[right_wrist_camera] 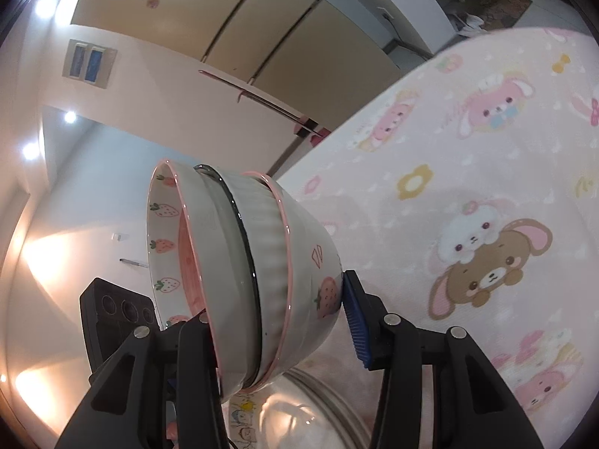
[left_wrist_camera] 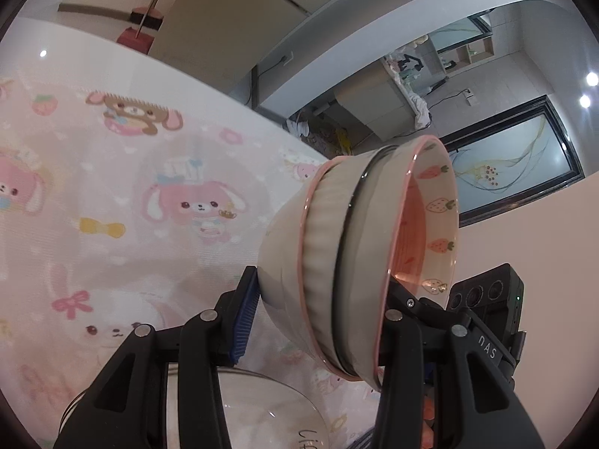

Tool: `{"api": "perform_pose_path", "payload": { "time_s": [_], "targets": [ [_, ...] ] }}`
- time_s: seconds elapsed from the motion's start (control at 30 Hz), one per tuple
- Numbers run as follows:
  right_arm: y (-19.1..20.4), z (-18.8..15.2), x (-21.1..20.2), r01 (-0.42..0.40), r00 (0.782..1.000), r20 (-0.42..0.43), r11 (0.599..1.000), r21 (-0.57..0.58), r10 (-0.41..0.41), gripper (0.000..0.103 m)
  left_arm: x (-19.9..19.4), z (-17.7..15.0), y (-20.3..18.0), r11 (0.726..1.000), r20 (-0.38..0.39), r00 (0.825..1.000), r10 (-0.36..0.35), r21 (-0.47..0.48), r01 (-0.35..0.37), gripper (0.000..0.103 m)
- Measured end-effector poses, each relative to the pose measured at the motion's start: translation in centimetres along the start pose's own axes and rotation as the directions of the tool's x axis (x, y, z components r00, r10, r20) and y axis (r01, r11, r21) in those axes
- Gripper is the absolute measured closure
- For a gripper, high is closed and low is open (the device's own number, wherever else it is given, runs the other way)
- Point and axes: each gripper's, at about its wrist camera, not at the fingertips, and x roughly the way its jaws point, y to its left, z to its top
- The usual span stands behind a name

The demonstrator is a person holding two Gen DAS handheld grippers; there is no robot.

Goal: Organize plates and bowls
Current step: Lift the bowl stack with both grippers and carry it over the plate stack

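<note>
Together, the left gripper (left_wrist_camera: 318, 321) and right gripper (right_wrist_camera: 277, 333) each pinch the tilted stack of nested bowls (left_wrist_camera: 359, 254) from opposite sides, holding it above the cartoon-print desk (left_wrist_camera: 112, 187) and a plate (left_wrist_camera: 262, 411).

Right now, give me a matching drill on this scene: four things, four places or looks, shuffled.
Things:
1. bowl stack
2. glass dish
3. broom
4. tablecloth

Places or looks:
A. pink, printed with cartoon animals
B. by the far wall, beyond the table
C. tipped on its side, clamped by the left gripper and the right gripper
D. low in view, beneath both grippers

Pairs: 1-C, 2-D, 3-B, 4-A
</note>
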Motion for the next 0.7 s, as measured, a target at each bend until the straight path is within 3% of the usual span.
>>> {"api": "perform_pose_path", "payload": {
  "time_s": [0.2, 0.37, 0.53, 0.7],
  "targets": [
    [2.7, -0.7, -1.7, -0.045, 0.999, 0.012, 0.998, -0.043, 0.045, 0.055, -3.4, -0.5, -1.5, 0.999, 0.056, 0.998, -0.005, 0.041, 0.002, 0.060],
    [6.1, -2.4, -3.5, -0.049, 0.999, 0.000, 0.996, -0.078, 0.049, 0.055, -6.9, -1.1, -2.0, 0.999, 0.051, 0.999, -0.007, 0.048, 0.004, 0.060],
    [9.4, -4.6, -4.7, -0.107, 0.994, -0.027, 0.989, -0.099, 0.105, 0.055, -11.4, -2.5, -3.8, 0.995, 0.128, 0.991, 0.038, 0.092, -0.050, 0.060],
    [11.8, -7.2, -6.8, -0.106, 0.994, -0.026, 0.983, -0.149, 0.104, 0.055, -14.4, -4.8, -3.7, 0.996, 0.158, 0.987, 0.016, 0.088, -0.031, 0.059]
  ]
}}
